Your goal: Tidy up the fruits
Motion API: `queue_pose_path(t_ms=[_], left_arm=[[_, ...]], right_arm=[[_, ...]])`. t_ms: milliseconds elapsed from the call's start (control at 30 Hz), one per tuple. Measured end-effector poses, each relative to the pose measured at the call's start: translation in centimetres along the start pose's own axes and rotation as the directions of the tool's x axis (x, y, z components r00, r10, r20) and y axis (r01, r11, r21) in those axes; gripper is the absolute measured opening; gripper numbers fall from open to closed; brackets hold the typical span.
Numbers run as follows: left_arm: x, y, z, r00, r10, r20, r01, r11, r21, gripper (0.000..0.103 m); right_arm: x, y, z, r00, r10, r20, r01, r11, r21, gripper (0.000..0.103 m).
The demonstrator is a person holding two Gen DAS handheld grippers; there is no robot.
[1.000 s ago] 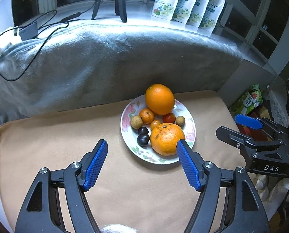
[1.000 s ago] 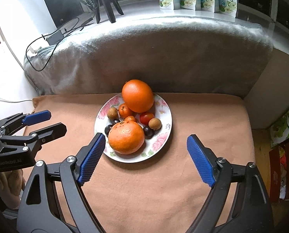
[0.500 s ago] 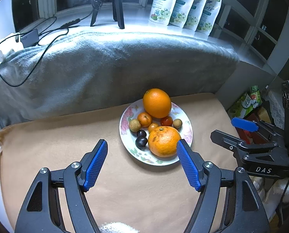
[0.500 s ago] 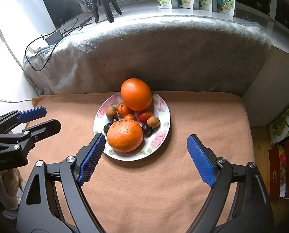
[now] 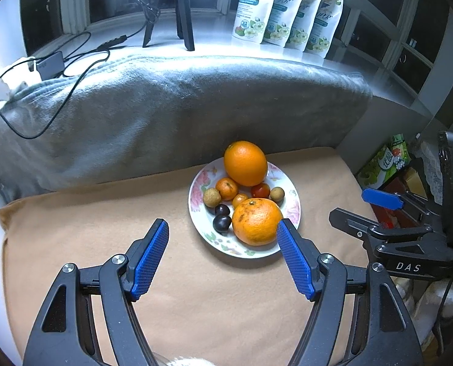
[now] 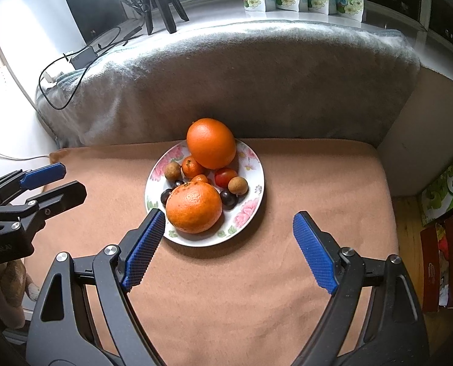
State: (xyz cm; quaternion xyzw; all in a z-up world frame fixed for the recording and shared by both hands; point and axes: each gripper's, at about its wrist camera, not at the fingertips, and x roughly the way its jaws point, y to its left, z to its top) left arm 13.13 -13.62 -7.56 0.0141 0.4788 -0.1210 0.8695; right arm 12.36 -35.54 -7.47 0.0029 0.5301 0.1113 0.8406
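Behind everything, a grey blanket point(image 5: 171, 100) is draped along a windowsill, and a tan cushion point(image 5: 89, 222) is spread below it. On the cushion a flowered plate point(image 6: 251, 164) is set, and all the fruit is gathered on it: two big oranges point(image 6: 211, 143), a small tangerine point(image 6: 191, 166), a tomato point(image 6: 225, 177), brown longans point(image 6: 238, 185) and dark plums point(image 5: 222, 223). The left gripper point(image 5: 223, 233) and right gripper point(image 6: 228, 224) are both held wide open and empty, near the plate. No fruit is seen off the plate, so the sorting appears finished or not yet begun.
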Motion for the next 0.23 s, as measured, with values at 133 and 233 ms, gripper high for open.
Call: queue_pose_path(t_ms=[133,233], left_arm=[[-0.22,-0.05,-0.08,1.0,0.001,0.01,-0.001,1.0,-0.001,0.073],[-0.44,-0.02,-0.25,1.0,0.007,0.01,-0.007,1.0,-0.003,0.073]], right_arm=[[-0.09,-0.04,-0.24,1.0,0.003,0.001,-0.003,1.0,0.003,0.088],[-0.12,-0.11,-0.62,1.0,-0.002,0.0,0.002,1.0,0.003,0.088]])
